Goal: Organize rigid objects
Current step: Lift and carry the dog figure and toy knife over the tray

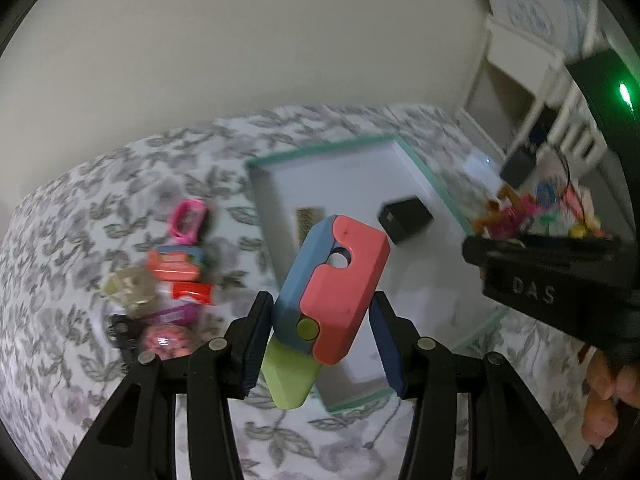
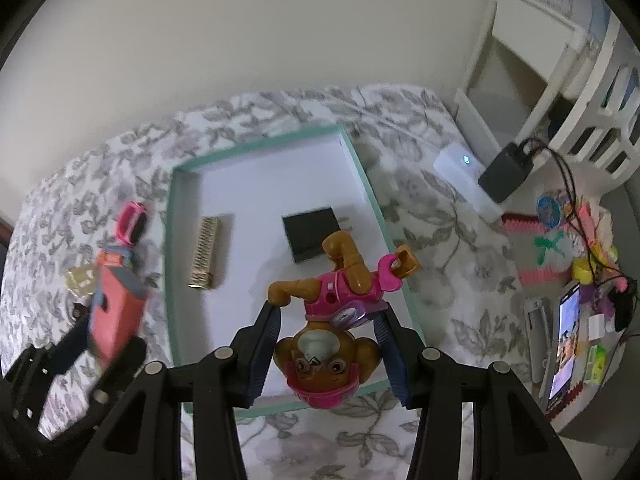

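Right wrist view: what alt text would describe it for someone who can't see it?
The right gripper holds an upside-down brown-and-pink toy dog over a teal-rimmed white tray containing a black box and gold bar.

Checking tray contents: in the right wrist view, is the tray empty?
No. The tray already holds a black box and a gold bar.

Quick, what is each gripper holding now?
Left gripper: closed on the red and blue toy.
Right gripper: closed on the dog figure.
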The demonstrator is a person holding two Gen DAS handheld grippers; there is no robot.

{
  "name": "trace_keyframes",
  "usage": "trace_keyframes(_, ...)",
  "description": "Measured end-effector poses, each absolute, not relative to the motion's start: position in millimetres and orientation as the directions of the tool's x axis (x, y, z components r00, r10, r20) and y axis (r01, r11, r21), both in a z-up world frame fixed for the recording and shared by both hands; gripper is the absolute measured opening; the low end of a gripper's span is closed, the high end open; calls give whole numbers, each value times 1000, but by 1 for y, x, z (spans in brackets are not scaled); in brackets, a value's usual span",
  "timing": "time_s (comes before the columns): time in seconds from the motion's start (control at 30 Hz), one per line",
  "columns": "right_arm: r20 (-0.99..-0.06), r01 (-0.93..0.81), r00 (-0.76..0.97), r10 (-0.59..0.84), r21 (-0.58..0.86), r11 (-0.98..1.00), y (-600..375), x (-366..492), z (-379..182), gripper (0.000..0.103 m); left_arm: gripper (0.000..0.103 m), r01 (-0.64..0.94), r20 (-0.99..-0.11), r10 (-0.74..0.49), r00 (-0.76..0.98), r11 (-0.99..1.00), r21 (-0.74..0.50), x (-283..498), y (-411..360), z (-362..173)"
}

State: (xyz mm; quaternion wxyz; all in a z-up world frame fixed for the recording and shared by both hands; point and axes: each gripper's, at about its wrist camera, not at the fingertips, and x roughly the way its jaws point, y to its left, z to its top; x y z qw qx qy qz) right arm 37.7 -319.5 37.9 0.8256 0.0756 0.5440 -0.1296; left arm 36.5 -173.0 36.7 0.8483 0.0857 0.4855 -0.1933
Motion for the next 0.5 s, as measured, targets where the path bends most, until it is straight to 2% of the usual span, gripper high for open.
trace_keyframes(0.5, -977, 307, 186, -102, -40, 951, -343, 45, -42, 52, 51, 475, -909, -149, 389, 878, 59, 37, -216, -25)
